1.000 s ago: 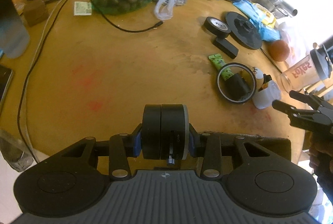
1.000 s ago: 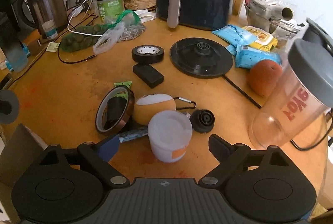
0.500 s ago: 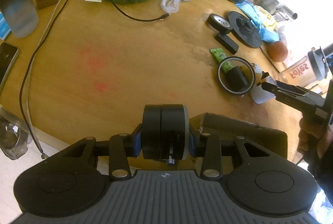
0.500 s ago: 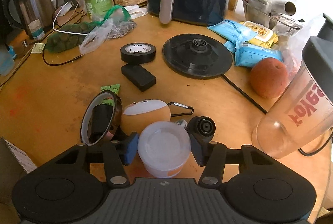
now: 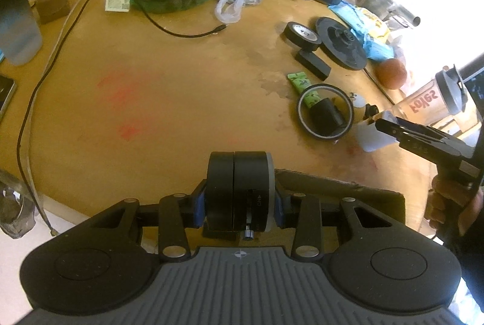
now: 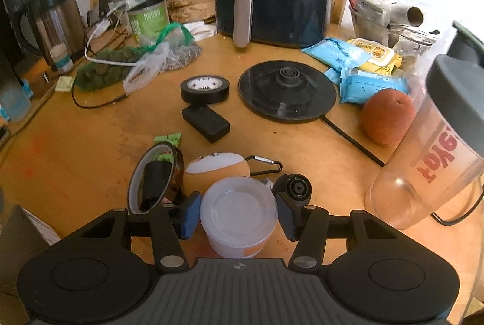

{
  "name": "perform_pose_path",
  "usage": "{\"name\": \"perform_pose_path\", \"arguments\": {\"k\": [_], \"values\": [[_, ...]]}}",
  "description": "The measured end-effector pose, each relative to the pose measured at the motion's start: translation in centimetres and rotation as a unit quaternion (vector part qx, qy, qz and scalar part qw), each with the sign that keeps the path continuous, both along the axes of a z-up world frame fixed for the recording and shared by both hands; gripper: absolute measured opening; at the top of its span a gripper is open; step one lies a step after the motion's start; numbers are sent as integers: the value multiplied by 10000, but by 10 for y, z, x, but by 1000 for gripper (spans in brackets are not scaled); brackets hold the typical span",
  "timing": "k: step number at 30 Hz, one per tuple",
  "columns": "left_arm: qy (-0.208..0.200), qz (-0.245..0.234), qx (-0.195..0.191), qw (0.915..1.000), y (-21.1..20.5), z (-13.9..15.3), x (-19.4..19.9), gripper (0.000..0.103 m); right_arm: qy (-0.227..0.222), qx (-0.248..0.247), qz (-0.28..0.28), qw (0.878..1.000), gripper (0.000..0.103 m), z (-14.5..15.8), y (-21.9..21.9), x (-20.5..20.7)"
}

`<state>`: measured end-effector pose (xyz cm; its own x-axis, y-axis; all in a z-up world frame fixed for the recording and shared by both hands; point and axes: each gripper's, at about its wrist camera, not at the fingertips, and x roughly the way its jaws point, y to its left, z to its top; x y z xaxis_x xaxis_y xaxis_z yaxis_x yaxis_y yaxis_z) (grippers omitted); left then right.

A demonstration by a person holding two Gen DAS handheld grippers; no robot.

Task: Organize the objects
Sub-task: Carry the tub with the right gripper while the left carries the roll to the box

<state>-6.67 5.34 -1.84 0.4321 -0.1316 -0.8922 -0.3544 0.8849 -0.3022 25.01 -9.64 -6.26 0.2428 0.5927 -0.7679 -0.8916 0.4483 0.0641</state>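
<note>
Right wrist view: our right gripper (image 6: 238, 217) has just been closing onto the tub (image 6: 238, 211); left gripper (image 5: 239, 204) clamps the puck (image 5: 239, 192), so lifting follows.

On the table (image 6: 90, 149), a tape roll (image 6: 204, 88) sits left of a kettle base (image 6: 286, 90), behind a small box (image 6: 205, 123).

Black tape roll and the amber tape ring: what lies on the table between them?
In the right wrist view, a small black block lies just in front of the black tape roll, then a green packet beside the amber tape ring.
</note>
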Motion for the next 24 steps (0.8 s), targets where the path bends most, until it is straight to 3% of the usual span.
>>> {"name": "perform_pose_path", "arguments": {"k": [14, 24], "values": [[-107, -320, 35, 9994, -27, 9, 20, 40, 274, 696, -143, 9971, 56, 47, -45, 3], [-70, -601, 139, 9981, -50, 8, 32, 40, 817, 1131, -111, 9902, 56, 62, -80, 0]]}}
